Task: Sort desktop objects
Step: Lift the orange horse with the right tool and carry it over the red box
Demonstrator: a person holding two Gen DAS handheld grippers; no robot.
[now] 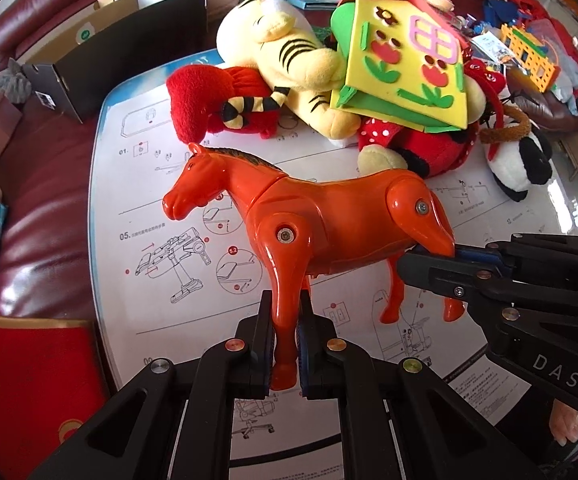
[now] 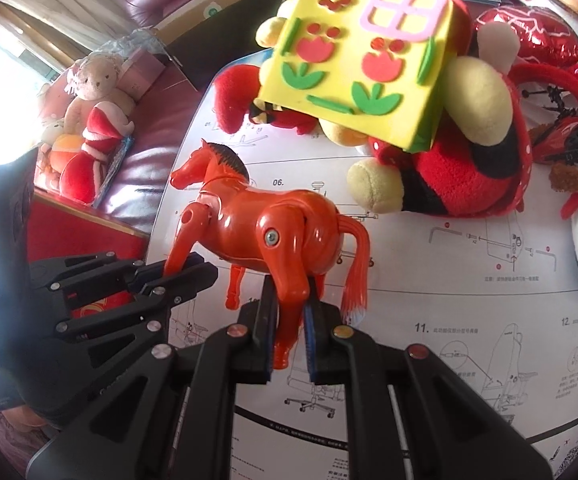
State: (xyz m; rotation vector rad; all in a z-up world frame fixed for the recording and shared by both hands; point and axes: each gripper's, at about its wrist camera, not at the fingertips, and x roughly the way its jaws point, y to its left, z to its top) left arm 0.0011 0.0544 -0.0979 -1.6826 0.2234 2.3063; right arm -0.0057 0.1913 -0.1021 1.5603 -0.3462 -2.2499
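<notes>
An orange plastic toy horse (image 1: 321, 216) stands upright over a white instruction sheet (image 1: 149, 208). My left gripper (image 1: 287, 344) is shut on its front leg. My right gripper (image 1: 429, 258) comes in from the right and is shut on its hind leg. In the right wrist view the horse (image 2: 273, 228) faces left; the right gripper (image 2: 289, 336) clamps the hind leg and the left gripper (image 2: 185, 270) clamps the front leg.
Behind the horse lies a heap: yellow tiger plush (image 1: 289, 56), yellow foam house (image 1: 409, 64), red plush (image 1: 209, 100), red polka-dot plush (image 1: 421, 148), panda plush (image 1: 521, 164). A black box (image 1: 129, 44) and a dark red sofa (image 1: 41, 216) are at the left.
</notes>
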